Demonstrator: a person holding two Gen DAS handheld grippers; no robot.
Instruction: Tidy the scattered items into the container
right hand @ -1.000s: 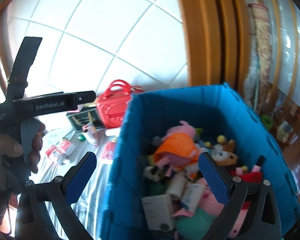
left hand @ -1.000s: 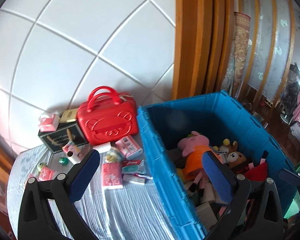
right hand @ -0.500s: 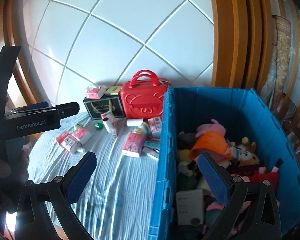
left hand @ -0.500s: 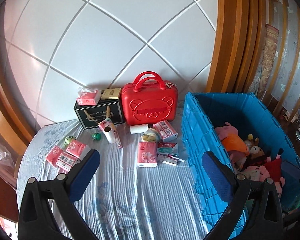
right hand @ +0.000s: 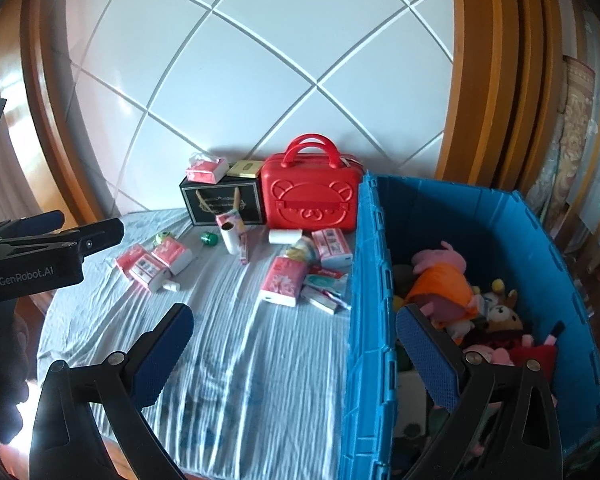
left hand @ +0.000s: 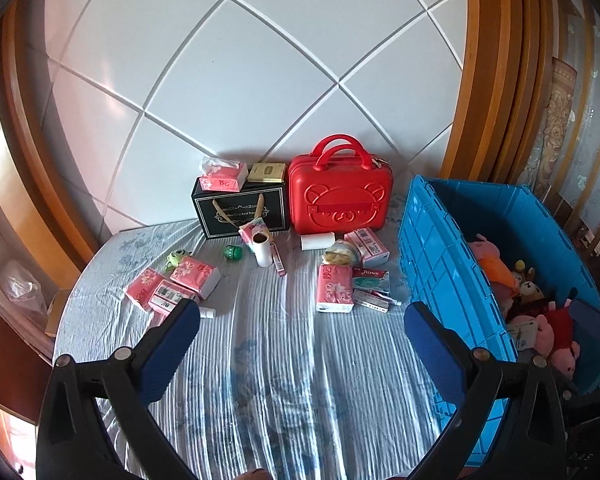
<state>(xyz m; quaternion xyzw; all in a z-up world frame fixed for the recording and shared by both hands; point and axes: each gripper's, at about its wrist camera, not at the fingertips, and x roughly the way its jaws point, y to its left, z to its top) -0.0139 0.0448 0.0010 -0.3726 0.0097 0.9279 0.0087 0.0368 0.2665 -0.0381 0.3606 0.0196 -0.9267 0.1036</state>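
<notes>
Above striped bed sheet, both jaws apart, empty; risks snagging sheet folds or knocking upright roll near blue crate.

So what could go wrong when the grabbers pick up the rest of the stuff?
The white roll stands upright among small things, so a nudge could tip it. The small green ball might roll off the bed. The blue bin already holds many plush toys, so the big red case may not fit easily.
</notes>
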